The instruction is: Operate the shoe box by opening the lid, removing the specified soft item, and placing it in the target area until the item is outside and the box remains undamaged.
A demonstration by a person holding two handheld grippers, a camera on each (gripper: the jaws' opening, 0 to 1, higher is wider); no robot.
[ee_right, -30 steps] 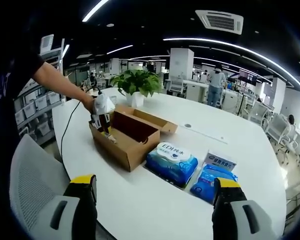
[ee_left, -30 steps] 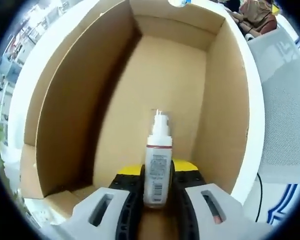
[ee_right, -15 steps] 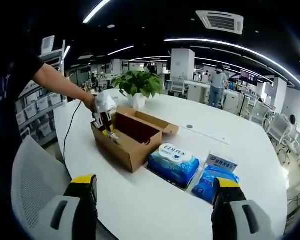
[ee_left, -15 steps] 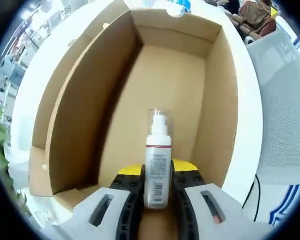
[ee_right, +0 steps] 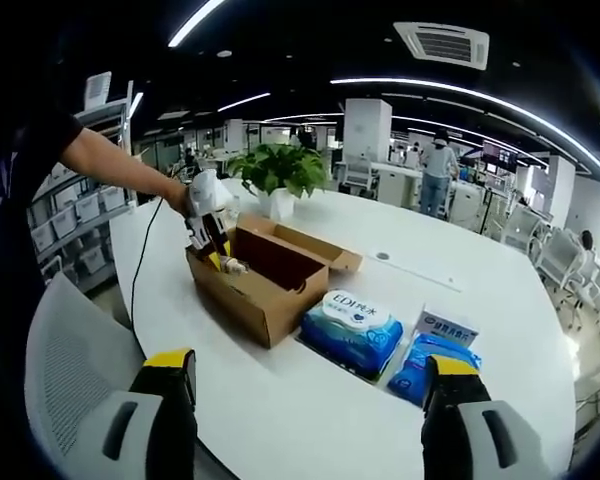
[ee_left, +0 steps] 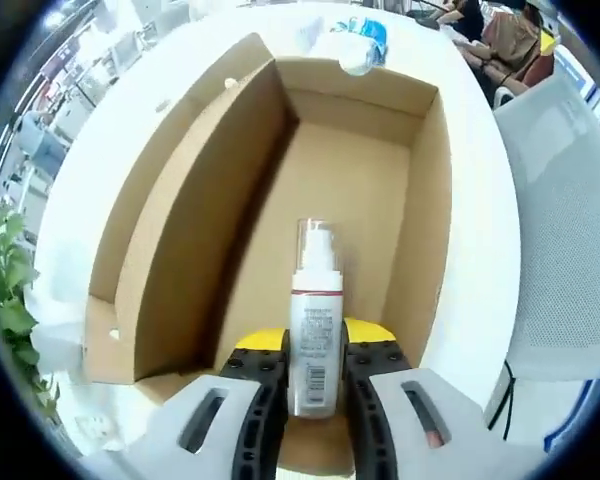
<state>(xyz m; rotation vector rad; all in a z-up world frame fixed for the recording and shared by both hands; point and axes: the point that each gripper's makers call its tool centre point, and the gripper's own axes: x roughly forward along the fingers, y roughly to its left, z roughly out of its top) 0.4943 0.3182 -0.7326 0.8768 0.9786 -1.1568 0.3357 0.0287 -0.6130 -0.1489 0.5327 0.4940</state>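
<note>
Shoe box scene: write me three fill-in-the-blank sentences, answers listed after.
1. The left gripper is shut on a white ____.
2. The cardboard box has its lid ____.
3. Two blue packs lie on the ____ table beside the box.
Answers: bottle; open; white

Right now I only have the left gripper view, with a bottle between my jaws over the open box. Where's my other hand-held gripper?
Observer: The right hand-held gripper is open, back from the box, over the near table edge.
Operator: Anything beside the box where I could set the bottle?
Observer: Two blue packs lie there: a wipes pack next to the box, and a second pack beyond it.
Operator: Is the bottle out of the box yet?
Observer: In the right gripper view the left hand-held gripper holds it at the box's end by the person's arm, about level with the rim.
</note>
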